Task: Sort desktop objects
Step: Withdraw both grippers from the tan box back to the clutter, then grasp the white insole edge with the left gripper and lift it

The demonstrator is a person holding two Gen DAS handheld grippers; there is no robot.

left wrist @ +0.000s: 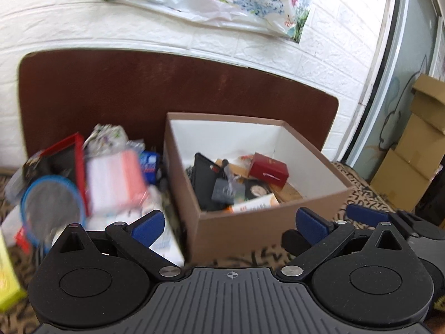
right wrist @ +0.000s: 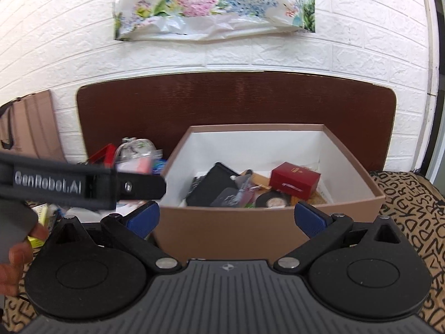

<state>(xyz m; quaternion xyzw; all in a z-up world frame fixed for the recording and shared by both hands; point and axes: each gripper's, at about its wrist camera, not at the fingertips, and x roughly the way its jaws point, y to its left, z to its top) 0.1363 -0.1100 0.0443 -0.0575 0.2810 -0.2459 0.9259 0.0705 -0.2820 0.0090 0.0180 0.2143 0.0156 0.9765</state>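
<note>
A brown cardboard box (left wrist: pixel 250 231) with a white inside stands on the patterned cloth; it also shows in the right wrist view (right wrist: pixel 222 231). Inside lie a red box (left wrist: pixel 268 168) (right wrist: pixel 294 181), a black case (left wrist: pixel 204 181) (right wrist: pixel 214 183) and several small items. Left of the box is a blurred pile: a pink-and-white pack (left wrist: pixel 116 183), a blue-rimmed round mirror (left wrist: pixel 51 206), a red-framed item (left wrist: pixel 79 164). My left gripper (left wrist: pixel 230 226) is open and empty, in front of the box. My right gripper (right wrist: pixel 226 217) is open and empty, facing the box's near wall.
A dark brown board (right wrist: pixel 236 103) leans on the white brick wall behind. A floral plastic bag (right wrist: pixel 217 2) hangs above. Cardboard cartons (left wrist: pixel 411 150) stand at far right. A yellow-green box (left wrist: pixel 7 278) lies at the left edge. The left gripper's body (right wrist: pixel 78 186) crosses the right view.
</note>
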